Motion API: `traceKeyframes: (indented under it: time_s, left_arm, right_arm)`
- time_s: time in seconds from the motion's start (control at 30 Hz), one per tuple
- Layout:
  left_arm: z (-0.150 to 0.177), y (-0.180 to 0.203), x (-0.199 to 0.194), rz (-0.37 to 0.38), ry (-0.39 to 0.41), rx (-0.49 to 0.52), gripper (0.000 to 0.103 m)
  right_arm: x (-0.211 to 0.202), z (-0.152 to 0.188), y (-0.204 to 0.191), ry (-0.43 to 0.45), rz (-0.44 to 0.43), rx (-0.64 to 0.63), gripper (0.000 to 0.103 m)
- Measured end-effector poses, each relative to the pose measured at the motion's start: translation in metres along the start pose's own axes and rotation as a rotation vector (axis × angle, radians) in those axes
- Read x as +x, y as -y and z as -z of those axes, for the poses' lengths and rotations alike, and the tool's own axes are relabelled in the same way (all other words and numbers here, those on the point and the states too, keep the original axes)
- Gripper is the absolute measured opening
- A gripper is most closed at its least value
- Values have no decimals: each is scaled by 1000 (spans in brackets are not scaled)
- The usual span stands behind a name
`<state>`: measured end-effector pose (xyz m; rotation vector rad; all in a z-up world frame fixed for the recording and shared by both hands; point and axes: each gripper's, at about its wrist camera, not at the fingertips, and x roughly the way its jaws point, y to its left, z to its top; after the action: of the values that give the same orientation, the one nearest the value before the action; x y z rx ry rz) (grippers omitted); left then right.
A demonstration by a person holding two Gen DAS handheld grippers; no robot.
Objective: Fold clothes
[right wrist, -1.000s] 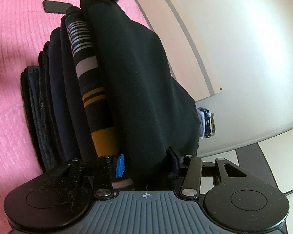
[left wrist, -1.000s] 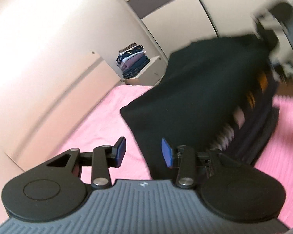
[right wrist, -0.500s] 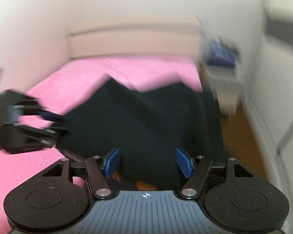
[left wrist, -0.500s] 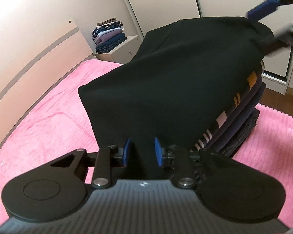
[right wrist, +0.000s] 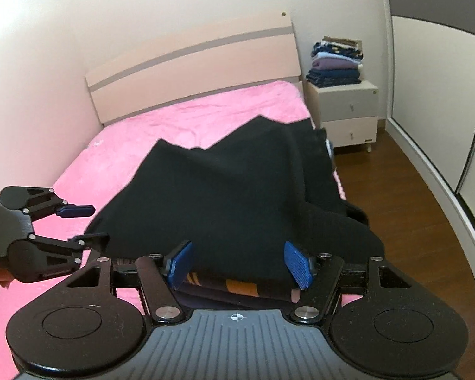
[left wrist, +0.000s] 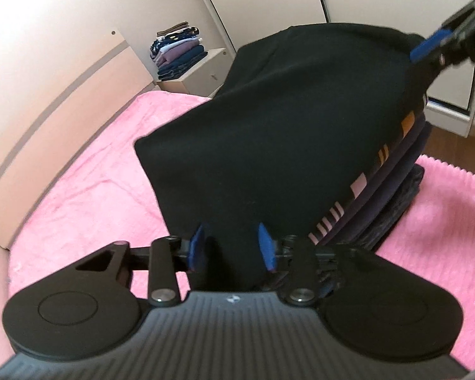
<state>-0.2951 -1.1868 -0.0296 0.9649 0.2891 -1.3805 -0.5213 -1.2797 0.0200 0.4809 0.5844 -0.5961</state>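
A folded black garment [left wrist: 285, 133] [right wrist: 237, 196] lies on top of a stack of folded clothes [left wrist: 392, 186] on the pink bed [left wrist: 88, 196]. The striped piece [right wrist: 237, 288] shows under it. My left gripper [left wrist: 232, 245] is open, its blue pads either side of the garment's near edge. In the right wrist view the left gripper [right wrist: 82, 224] is open at the garment's left corner. My right gripper [right wrist: 239, 266] is open over the garment's near edge and also shows in the left wrist view [left wrist: 427, 52].
A white nightstand [right wrist: 345, 110] beside the bed carries another pile of folded clothes [right wrist: 335, 61] [left wrist: 177, 52]. A beige headboard [right wrist: 193, 63] stands at the bed's far end. Wardrobe doors [right wrist: 440, 79] and wooden floor [right wrist: 405, 196] are to the right.
Both grippers have opened and let go of the black garment, which now rests on the stack. The right gripper swung round to face the headboard.
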Motion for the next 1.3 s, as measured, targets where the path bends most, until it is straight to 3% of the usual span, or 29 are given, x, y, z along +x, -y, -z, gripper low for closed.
traceKeyframes:
  time_s: [0.03, 0.1, 0.23, 0.27, 0.37, 0.5, 0.6, 0.77, 0.93, 1.1, 1.2, 1.3]
  left_arm:
    - [-1, -1, -1, -6, -6, 8, 37]
    - [-2, -2, -7, -12, -16, 12, 42]
    - [2, -6, -35, -18, -4, -35, 54]
    - [6, -7, -46, -22, 0, -70, 61]
    - [23, -7, -75, -11, -10, -194, 67]
    - [52, 4, -116, -5, -53, -371, 79]
    - [76, 16, -149, 1, -98, -536, 87]
    - [97, 29, -181, 6, -151, -707, 87]
    - [99, 35, -211, -16, -128, -757, 87]
    - [100, 43, -238, -32, -91, -700, 88]
    - [102, 44, -244, 17, -60, -718, 90]
    - [103, 47, -252, 49, -49, -714, 90]
  right_arm:
    - [-10, 2, -3, 11, 6, -2, 72]
    - [-29, 7, -9, 34, 20, -4, 87]
    - [-64, 44, -19, 28, 33, 28, 90]
    - [-72, 56, -21, 15, 33, 42, 91]
    - [-96, 101, -21, -20, 47, 135, 93]
    - [-117, 139, -8, -76, 81, 348, 94]
    - [-113, 151, 6, -143, 118, 467, 94]
    - [-110, 146, 3, -166, 80, 466, 94]
    - [-105, 126, -20, -172, 52, 337, 94]
    - [-135, 116, -54, -88, 81, 288, 95]
    - [-151, 122, -77, -74, 154, 266, 102]
    - [-165, 128, -98, -59, 196, 273, 102]
